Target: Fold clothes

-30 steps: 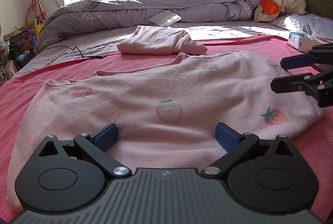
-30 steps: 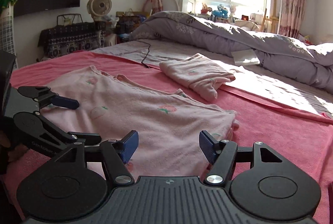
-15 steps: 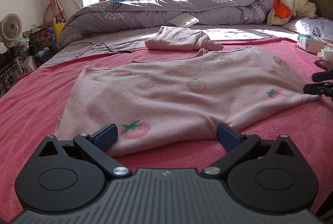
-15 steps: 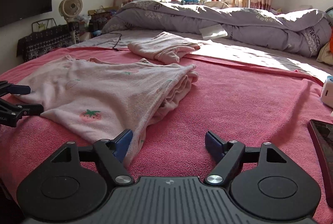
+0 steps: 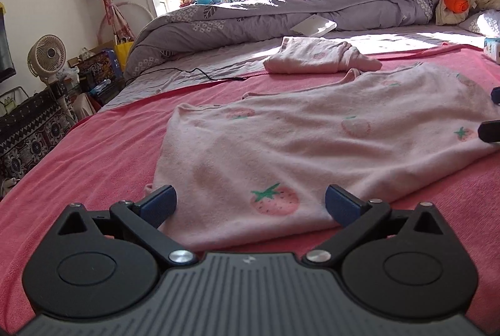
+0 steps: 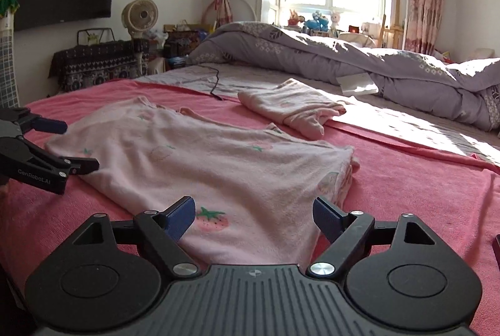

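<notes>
A pink strawberry-print garment [image 5: 312,142] [image 6: 218,167] lies folded over and flat on the red blanket [image 5: 103,148]. My left gripper [image 5: 250,201] is open, low over the garment's near left corner, and the hem lies between its fingers untouched. My right gripper [image 6: 254,215] hangs over the near right corner. Its jaws are opening, with cloth below them and the pads pressing on nothing. In the left wrist view the right gripper [image 5: 490,114] pokes in at the right edge. The right wrist view shows the left gripper [image 6: 68,145] open at the left. A second pink garment [image 5: 318,59] [image 6: 290,107] lies folded behind.
A bunched grey duvet [image 5: 281,14] [image 6: 359,64] fills the back of the bed, with a white sheet of paper [image 6: 356,84] against it. A black cable [image 5: 200,75] runs across the grey sheet. A fan [image 6: 139,15] and clutter stand off the bed's left side. A dark phone [image 6: 496,245] lies at the right.
Both views have shifted: the left gripper has moved to the garment's near left corner. The right gripper swung right, then back over the near right corner, and its jaws have spread wider.
</notes>
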